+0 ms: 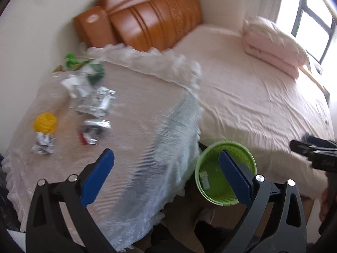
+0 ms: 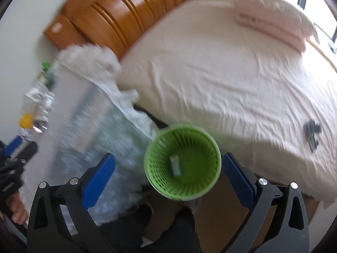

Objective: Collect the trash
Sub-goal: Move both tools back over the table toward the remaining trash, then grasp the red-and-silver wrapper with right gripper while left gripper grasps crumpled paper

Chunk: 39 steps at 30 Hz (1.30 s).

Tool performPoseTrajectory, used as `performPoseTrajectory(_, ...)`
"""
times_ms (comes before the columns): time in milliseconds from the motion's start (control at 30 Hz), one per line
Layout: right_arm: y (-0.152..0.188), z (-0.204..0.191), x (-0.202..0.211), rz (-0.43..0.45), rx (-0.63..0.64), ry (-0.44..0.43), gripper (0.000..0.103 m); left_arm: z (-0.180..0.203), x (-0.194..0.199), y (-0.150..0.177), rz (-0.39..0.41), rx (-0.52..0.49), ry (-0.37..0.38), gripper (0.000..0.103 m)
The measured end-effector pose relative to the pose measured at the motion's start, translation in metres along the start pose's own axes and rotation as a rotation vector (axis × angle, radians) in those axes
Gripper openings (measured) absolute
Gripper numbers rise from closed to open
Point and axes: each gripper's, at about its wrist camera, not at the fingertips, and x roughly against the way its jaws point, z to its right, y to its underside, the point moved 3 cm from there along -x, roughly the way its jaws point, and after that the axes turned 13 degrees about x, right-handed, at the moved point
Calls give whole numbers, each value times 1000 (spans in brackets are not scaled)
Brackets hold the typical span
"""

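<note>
A green mesh basket (image 2: 183, 162) stands on the floor between the table and the bed, with a small green-and-white packet (image 2: 175, 165) in its bottom. My right gripper (image 2: 168, 162) hangs open above it, blue pads wide and nothing between them. My left gripper (image 1: 166, 160) is open and holds nothing over the table's near edge, with the basket (image 1: 226, 172) behind its right finger. On the table lie a silver-red wrapper (image 1: 94, 131), crumpled paper (image 1: 43, 143), a yellow ball (image 1: 45, 122), clear plastic packaging (image 1: 94, 101) and green scraps (image 1: 94, 73).
A lace cloth (image 1: 147, 126) covers the table and hangs down its right side. The bed (image 2: 210, 73) has a pink sheet, a wooden headboard (image 1: 147, 16), folded bedding (image 1: 271, 44) by the window, and a dark object (image 2: 312, 130) on it.
</note>
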Motion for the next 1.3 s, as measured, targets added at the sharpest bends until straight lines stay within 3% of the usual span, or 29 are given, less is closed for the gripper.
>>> performPoseTrajectory(200, -42, -65, 24, 120, 127, -40, 101, -69, 29, -7, 69, 114, -65, 95)
performPoseTrajectory(533, -53, -170, -4, 78, 314, -170, 101, -169, 32, 12, 47, 277, -203, 95)
performPoseTrajectory(1067, -57, -222, -36, 9, 386, -222, 101, -214, 30, 25, 33, 393, -236, 95)
performPoseTrajectory(1300, -75, -286, -82, 27, 431, -242, 101, -241, 29, 31, 17, 416, -252, 95)
